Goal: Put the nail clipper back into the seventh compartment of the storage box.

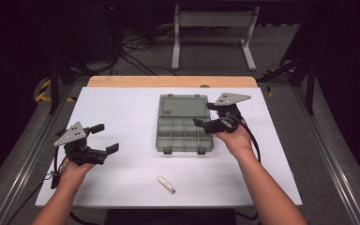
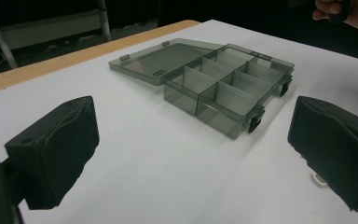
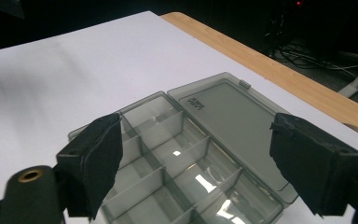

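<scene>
Since the organizer box (image 1: 184,125) already lies open mid-surface, lid flat, compartments empty, opening looks done; filling's left. Small tube (image 1: 166,184) lies untouched near front edge. Left hand-held gripper (image 1: 104,138) & right hand-held gripper (image 1: 205,115): jaws apart, nothing held.
</scene>
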The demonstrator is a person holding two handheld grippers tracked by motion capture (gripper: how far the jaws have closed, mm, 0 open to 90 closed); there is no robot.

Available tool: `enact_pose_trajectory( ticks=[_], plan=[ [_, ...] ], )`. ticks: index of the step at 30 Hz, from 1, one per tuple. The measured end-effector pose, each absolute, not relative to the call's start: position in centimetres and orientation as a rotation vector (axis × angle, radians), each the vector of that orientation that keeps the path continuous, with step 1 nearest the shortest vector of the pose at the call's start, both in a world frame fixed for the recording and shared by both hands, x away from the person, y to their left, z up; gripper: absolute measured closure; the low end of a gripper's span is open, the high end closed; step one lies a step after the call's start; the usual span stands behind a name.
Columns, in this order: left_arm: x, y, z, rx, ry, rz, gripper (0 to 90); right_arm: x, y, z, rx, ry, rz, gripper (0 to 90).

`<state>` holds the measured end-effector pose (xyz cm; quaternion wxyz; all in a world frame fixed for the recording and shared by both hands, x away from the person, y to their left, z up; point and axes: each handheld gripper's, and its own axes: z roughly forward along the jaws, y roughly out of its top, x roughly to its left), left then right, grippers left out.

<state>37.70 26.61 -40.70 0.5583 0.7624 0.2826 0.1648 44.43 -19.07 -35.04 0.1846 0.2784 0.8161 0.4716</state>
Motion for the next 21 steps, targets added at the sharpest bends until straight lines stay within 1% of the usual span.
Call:
enact_pose_trajectory(
  ticks=[3,11,14,21],
  plan=[
    [37.5,26.8,-40.8,1.810,0.653,0.413,2.4,43.5,-18.8,-34.9,0.761,2.311,1.325,17.8],
    [37.4,27.0,-40.6,1.776,0.628,0.413,1.7,41.9,-17.9,-34.2,0.690,2.340,1.319,18.0],
    [37.3,26.9,-40.6,1.765,0.629,0.415,1.1,41.1,-17.5,-34.0,0.701,2.362,1.305,15.7],
    [37.2,26.7,-40.7,1.787,0.615,0.415,0.4,39.1,-16.1,-33.7,0.644,2.435,1.274,18.6]
  ],
)
